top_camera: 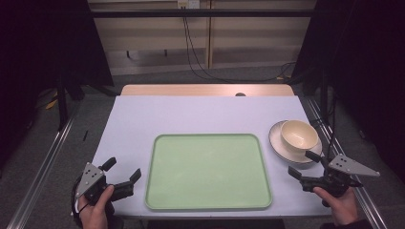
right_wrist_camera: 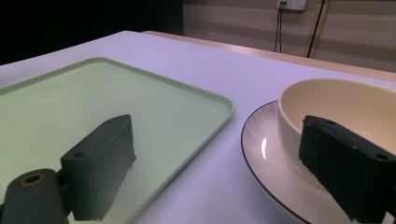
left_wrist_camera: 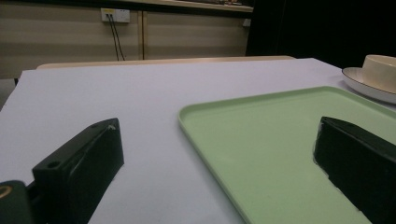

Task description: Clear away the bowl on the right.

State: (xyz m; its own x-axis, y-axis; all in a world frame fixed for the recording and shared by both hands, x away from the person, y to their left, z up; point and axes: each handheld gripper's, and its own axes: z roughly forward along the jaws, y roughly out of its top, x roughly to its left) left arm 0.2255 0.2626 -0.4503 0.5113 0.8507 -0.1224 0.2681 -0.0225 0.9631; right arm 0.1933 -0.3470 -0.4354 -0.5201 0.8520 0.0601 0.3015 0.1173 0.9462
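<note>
Cream glazed ware is what the right claw (top_camera: pixel 303 164) is sitting nearest to: a bowl (top_camera: pixel 299 134) resting inside a shallow saucer (top_camera: pixel 278 142) with a thin dark rim line, at the right of the high view, just right of the pale green tray (top_camera: pixel 207 206). In the right gripper view the bowl (right_wrist_camera: pixel 336 112) is looking thick-walled, smooth and shiny, with a plain rounded lip, and the saucer (right_wrist_camera: pixel 266 154) is carrying faint radial streaks and a bright glare spot.

Judging by that gloss, both pieces are probably stiff, fairly heavy for their size, slick under hard jaws, and liable to chip or crack if knocked. The bowl is sitting loose on the saucer, so it may slide when the saucer is tilted. The safest hold is likely across the bowl's wall at the rim, one jaw inside and one outside; the saucer offers only its low edge.

Both claws are standing wide and holding nothing. The left claw (top_camera: pixel 123 171) is hovering at the lower left of the high view, well apart from the bowl, beside the tray's left edge on the lilac-grey table (top_camera: pixel 200 114).
</note>
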